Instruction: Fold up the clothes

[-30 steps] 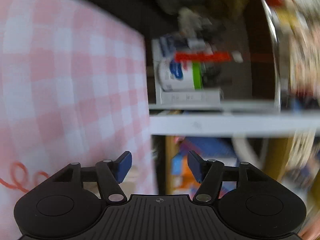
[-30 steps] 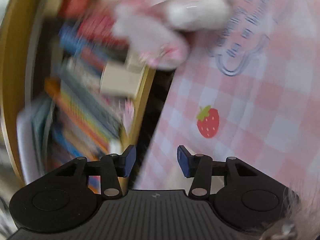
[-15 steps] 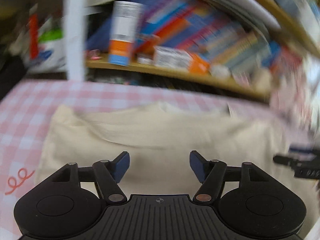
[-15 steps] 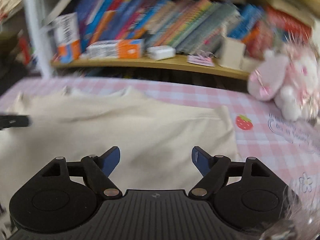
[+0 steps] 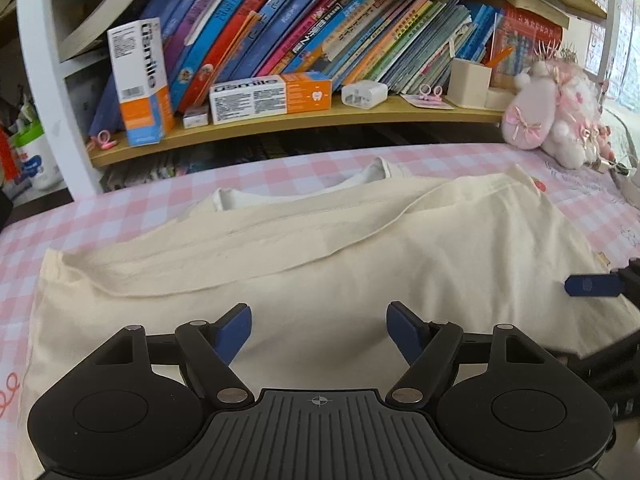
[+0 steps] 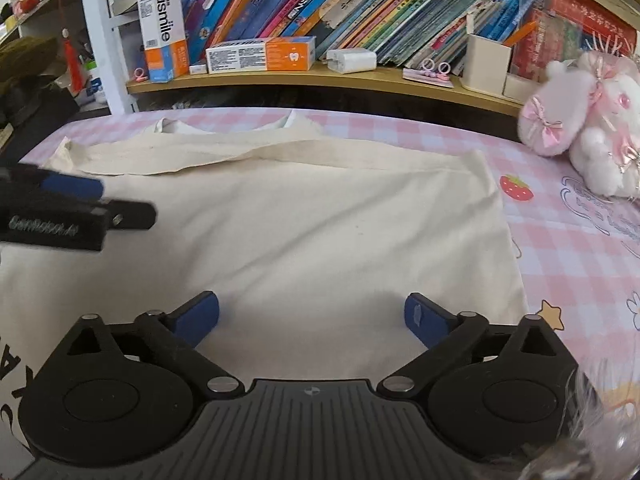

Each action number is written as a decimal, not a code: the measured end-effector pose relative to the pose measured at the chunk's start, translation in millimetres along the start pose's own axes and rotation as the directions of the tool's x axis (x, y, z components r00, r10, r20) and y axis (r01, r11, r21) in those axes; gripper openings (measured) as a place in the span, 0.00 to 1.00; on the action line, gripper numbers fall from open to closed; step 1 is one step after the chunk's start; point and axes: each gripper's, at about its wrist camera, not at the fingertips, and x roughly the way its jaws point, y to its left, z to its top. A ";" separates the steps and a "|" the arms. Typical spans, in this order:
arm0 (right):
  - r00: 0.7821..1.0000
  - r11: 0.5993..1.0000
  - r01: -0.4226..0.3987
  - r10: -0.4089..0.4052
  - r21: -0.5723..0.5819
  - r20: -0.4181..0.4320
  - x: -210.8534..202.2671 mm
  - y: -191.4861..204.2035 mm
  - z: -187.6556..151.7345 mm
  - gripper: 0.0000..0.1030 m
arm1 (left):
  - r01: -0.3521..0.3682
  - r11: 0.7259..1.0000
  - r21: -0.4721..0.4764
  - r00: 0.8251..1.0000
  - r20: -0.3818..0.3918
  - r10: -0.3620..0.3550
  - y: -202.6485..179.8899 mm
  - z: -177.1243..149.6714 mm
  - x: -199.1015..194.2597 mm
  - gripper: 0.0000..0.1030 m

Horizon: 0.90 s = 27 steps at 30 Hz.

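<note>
A cream T-shirt (image 5: 320, 256) lies spread on the pink checked tablecloth (image 5: 100, 224), collar toward the bookshelf, a fold of cloth lying across its upper part. It also fills the right wrist view (image 6: 300, 220). My left gripper (image 5: 319, 330) is open and empty above the shirt's near left part. My right gripper (image 6: 312, 316) is open and empty above the near right part. The right gripper's blue fingertip (image 5: 592, 286) shows at the right edge of the left wrist view. The left gripper's fingers (image 6: 72, 188) show at the left of the right wrist view.
A wooden shelf (image 5: 320, 120) with leaning books, two orange-and-white boxes (image 5: 140, 80), a white charger (image 5: 364, 94) and a cream pen holder (image 5: 468, 82) runs behind the table. A pink plush toy (image 6: 580, 120) sits at the table's far right. A strawberry print (image 6: 516, 188) marks the cloth.
Both cameras swung from blurred sideways views of the table edge and shelves to face the shirt. Both grippers now hover over it, and the right jaws stand wider apart.
</note>
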 end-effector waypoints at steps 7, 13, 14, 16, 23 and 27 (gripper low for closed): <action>1.000 1.000 -0.002 0.002 -0.008 0.013 0.5 0.1 -1.6 1.00 | 0.008 1.000 -0.002 0.999 -0.035 -0.008 -3.9 12.0 20.6 0.44; 1.000 1.000 -0.010 0.010 -0.015 0.016 0.4 -0.9 -1.8 1.00 | -0.023 0.998 0.053 0.999 -0.044 0.025 -4.2 31.7 42.0 0.41; 1.000 1.000 -0.011 0.011 -0.016 0.016 0.1 -1.3 -1.9 1.00 | -0.039 0.997 0.063 0.998 -0.039 0.041 -0.2 42.2 49.1 0.41; 1.000 1.000 -0.012 0.013 -0.018 0.014 0.1 -1.3 -1.4 1.00 | -0.081 0.994 0.077 0.996 -0.039 0.084 12.1 66.3 65.3 0.43; 1.000 0.999 -0.021 0.021 -0.024 0.003 -0.4 -1.8 0.0 1.00 | -0.143 0.961 -0.239 0.984 0.068 0.163 96.3 110.0 36.8 0.43; 1.000 0.999 -0.023 0.023 -0.026 0.007 -1.1 -1.8 -1.1 1.00 | -0.095 0.971 -0.219 0.992 0.056 0.110 116.3 60.0 -2.0 0.43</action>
